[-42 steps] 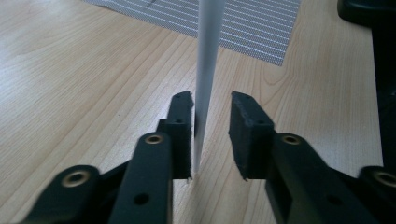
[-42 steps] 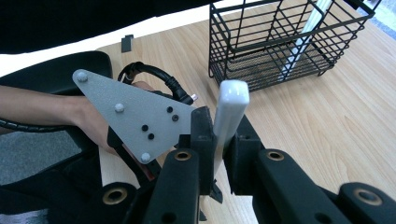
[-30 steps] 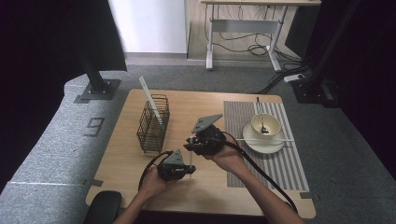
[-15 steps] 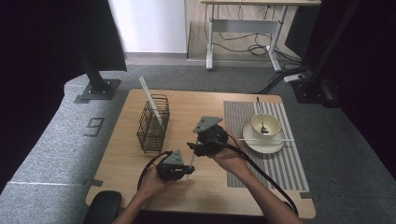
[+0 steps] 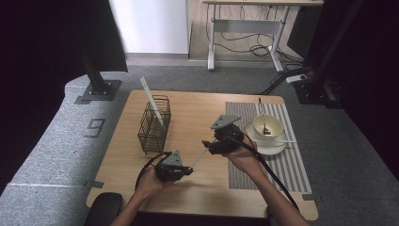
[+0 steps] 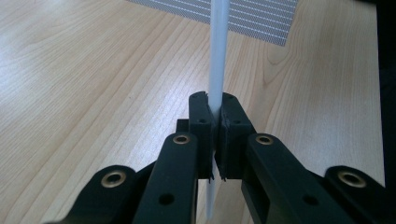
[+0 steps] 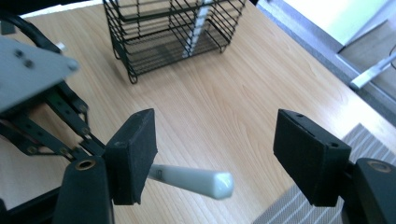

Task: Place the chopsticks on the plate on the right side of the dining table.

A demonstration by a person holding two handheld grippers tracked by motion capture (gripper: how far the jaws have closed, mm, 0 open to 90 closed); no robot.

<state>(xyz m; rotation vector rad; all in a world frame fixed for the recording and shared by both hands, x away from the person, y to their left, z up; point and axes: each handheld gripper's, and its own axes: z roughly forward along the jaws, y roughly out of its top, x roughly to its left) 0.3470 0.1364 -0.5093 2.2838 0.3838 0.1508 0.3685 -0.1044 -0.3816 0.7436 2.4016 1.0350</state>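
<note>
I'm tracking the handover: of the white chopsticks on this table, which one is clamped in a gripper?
The white chopstick shut in the left gripper, its tip between the right gripper's open jaws. The other chopstick leans in the wire basket, untouched.

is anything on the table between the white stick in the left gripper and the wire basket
Nothing visible: bare wooden table lies between the white stick, clamped in the left gripper, and the wire basket. The right gripper stands open around its far end.

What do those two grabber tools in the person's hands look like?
Both the left gripper and the right gripper are black, built from jointed metal links with brass-coloured rivets. Each has a grey three-cornered plate on top, two blocky black jaws and a trailing black cable. Forearms are bare, without sleeves.
</note>
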